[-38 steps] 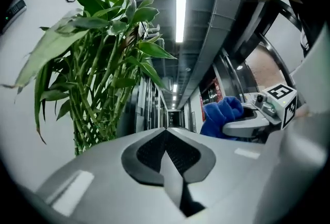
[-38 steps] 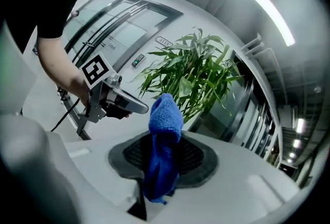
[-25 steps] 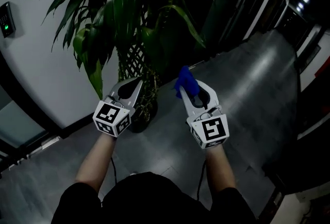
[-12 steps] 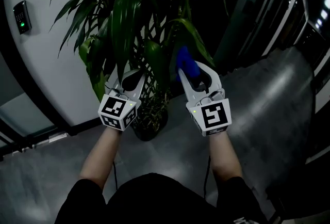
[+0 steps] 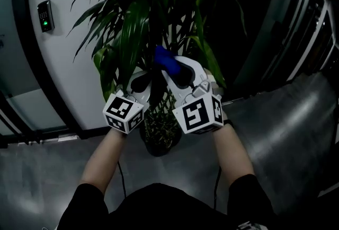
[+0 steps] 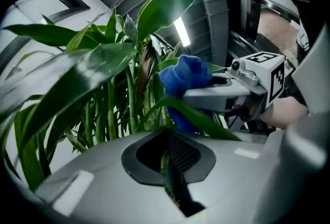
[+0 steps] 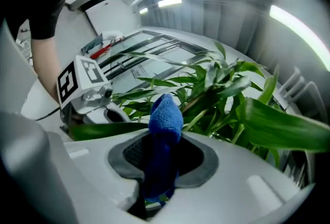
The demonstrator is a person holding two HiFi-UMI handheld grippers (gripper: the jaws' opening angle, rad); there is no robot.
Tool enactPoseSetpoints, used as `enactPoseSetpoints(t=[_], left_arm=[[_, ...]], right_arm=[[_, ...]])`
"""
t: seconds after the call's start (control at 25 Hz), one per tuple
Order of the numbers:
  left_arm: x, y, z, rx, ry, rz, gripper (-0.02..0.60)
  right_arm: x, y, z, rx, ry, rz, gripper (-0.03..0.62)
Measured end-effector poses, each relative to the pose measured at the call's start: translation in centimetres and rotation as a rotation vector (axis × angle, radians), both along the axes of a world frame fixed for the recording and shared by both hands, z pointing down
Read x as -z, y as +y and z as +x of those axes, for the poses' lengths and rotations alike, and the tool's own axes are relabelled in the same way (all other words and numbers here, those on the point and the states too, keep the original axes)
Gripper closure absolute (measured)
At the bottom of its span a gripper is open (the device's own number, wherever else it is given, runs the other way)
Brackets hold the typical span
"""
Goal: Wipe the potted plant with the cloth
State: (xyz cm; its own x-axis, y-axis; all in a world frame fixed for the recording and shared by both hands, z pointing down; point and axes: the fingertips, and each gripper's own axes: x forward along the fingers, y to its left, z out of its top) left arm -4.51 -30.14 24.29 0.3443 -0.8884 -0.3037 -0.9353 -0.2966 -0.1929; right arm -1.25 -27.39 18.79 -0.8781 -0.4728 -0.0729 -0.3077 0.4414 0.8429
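The potted plant (image 5: 139, 17) has long green leaves above a dark pot (image 5: 157, 145) on the floor. My left gripper (image 5: 150, 76) is shut on one drooping leaf (image 6: 198, 117), which runs down through its closed jaws. My right gripper (image 5: 168, 67) is shut on a blue cloth (image 5: 165, 60), which sticks up out of its jaws (image 7: 165, 114). The cloth is pressed among the leaves just right of the left gripper, close against the held leaf (image 7: 103, 129). In the left gripper view the blue cloth (image 6: 181, 79) and the right gripper (image 6: 242, 91) are close ahead.
A curved white wall (image 5: 58, 75) with a small keypad (image 5: 45, 16) stands behind and left of the plant. Grey floor (image 5: 286, 133) spreads to the right. A dark railing or glazed frame (image 5: 312, 22) rises at the far right.
Both grippers have risen into the foliage. The right one has swung left with the cloth, close to the left gripper, which now pinches a leaf.
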Motion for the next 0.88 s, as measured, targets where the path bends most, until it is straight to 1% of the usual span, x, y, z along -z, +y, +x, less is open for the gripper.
enactPoseSetpoints(t=[0.08, 0.2, 0.28, 0.44, 0.56, 0.68, 0.88], left_arm=[[0.0, 0.1, 0.6, -0.030, -0.010, -0.012, 0.575], [-0.3, -0.4, 0.5, -0.061, 0.036, -0.041, 0.575], [-0.3, -0.2, 0.5, -0.070, 0.057, -0.044, 0.575], [-0.5, -0.4, 0.7, -0.075, 0.046, -0.019, 0.575], [-2.2, -1.1, 0.4, -0.074, 0.068, -0.057, 0.575], [-2.3, -1.3, 0.8, -0.105, 0.100, -0.070, 0.575], [-2.4, -2.1, 1.0, -0.142, 0.163, -0.071, 0.575]], right_arm=[[-0.9, 0.2, -0.5, -0.009, 0.049, 0.045, 0.483], [-1.5, 0.4, -0.7, -0.003, 0.065, 0.061, 0.483], [-2.1, 0.5, -0.7, -0.006, 0.079, 0.066, 0.483], [-4.2, 0.4, -0.6, -0.018, 0.138, 0.096, 0.484], [-6.2, 0.4, -0.4, -0.026, 0.179, 0.118, 0.482], [-7.6, 0.7, 0.1, -0.014, 0.184, 0.083, 0.482], [-9.0, 1.3, 1.1, 0.010, 0.141, -0.007, 0.482]])
